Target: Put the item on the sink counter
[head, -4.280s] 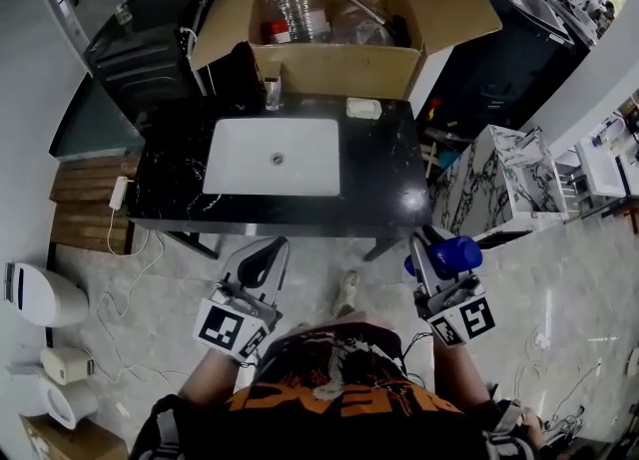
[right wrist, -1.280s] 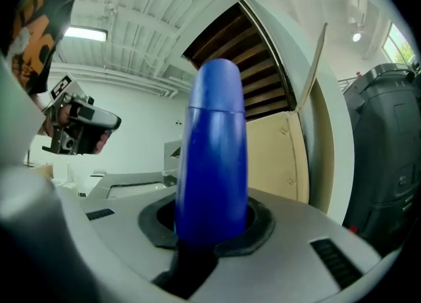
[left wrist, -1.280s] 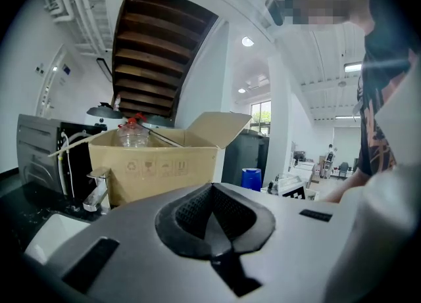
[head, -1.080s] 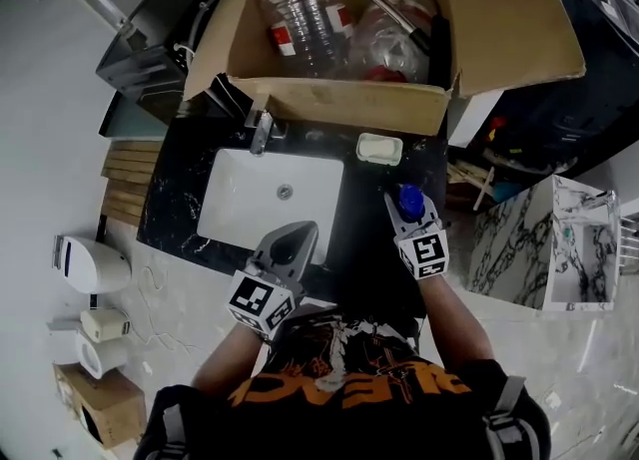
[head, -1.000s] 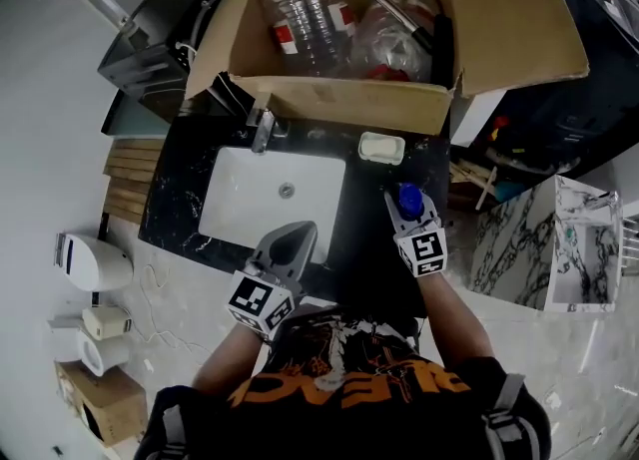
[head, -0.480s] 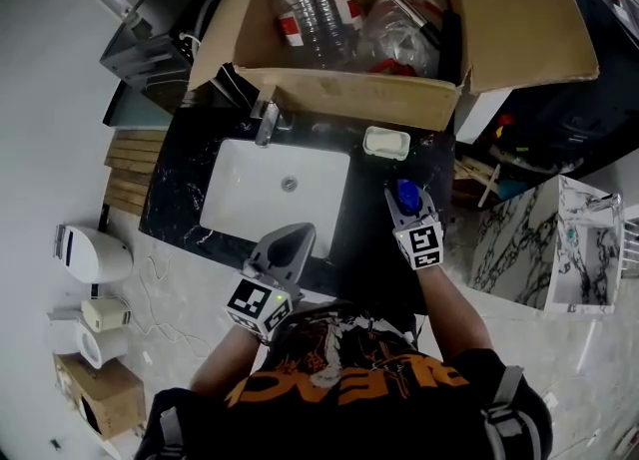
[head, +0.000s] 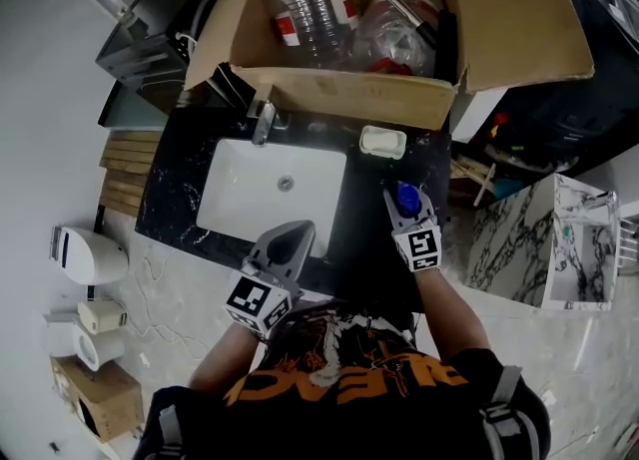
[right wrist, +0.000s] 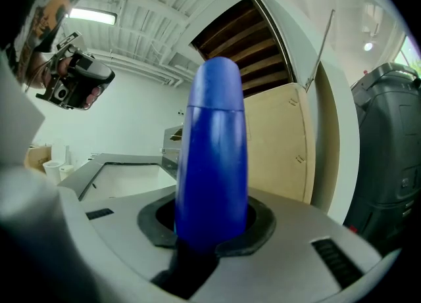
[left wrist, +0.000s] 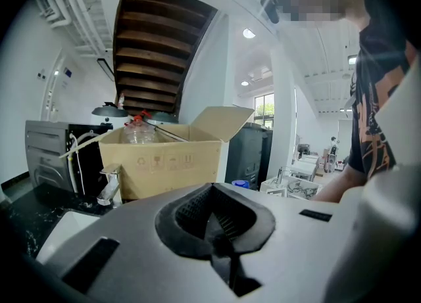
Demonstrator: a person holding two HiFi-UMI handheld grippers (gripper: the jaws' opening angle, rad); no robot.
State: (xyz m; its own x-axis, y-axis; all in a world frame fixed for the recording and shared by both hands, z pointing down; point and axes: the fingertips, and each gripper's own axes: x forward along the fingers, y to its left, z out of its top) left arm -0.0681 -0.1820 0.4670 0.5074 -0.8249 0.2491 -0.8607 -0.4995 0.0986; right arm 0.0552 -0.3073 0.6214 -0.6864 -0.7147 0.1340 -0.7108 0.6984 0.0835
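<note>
A blue bottle (head: 407, 197) stands upright between the jaws of my right gripper (head: 403, 203), over the black marble sink counter (head: 364, 233) to the right of the white basin (head: 268, 187). In the right gripper view the blue bottle (right wrist: 214, 157) fills the middle, with the pads of my right gripper (right wrist: 209, 219) against its lower part; these jaws have just been opening a little with the bottle still between them. My left gripper (head: 289, 241) hovers at the counter's front edge, shut and empty. In its own view the left gripper (left wrist: 212, 198) holds nothing.
A large open cardboard box (head: 339, 99) with plastic bottles (head: 305, 4) stands behind the counter. A chrome tap (head: 262, 121) and a soap dish (head: 382, 141) sit at the counter's back. White toilet fixtures (head: 85, 253) are on the floor at left; a marble-patterned unit (head: 539, 238) is at right.
Earlier the right gripper carried the blue bottle in front of the counter. Over the last second both grippers and the bottle have kept their places over it.
</note>
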